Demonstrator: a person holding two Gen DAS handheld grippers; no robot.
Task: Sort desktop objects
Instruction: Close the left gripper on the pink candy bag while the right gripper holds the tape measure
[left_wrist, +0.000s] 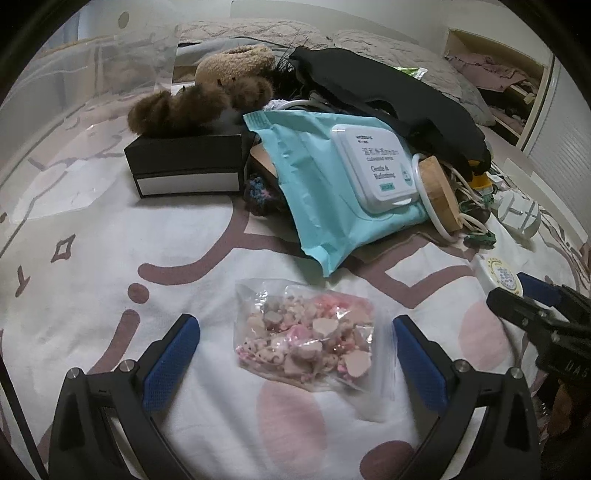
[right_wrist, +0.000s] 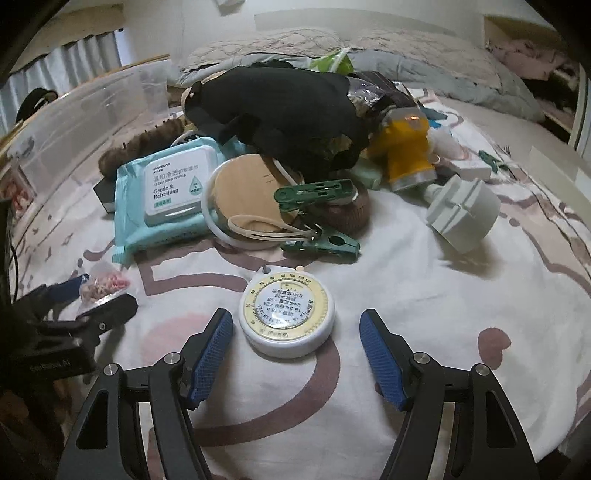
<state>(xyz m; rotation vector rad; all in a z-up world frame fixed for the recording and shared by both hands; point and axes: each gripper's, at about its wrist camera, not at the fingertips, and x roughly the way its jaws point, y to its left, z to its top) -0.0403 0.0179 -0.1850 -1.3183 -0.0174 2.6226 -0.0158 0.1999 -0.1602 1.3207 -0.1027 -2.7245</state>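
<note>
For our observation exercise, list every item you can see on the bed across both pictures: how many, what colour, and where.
bag of beads: one, clear with pink pieces, on the sheet between the left gripper's fingers
round tape measure: one, white with yellow dial, between the right gripper's fingers
pack of wipes: one, light blue, left of the pile
black box: one, black and white, behind the beads
furry toy: one, brown, on the box
black cloth: one, top of the pile
wooden lid: one, tan, beside the wipes
clothes pegs: two, green, pile front
yellow bottle: one, right of the cloth
white cap: one, far right
left gripper: open
right gripper: open
</note>
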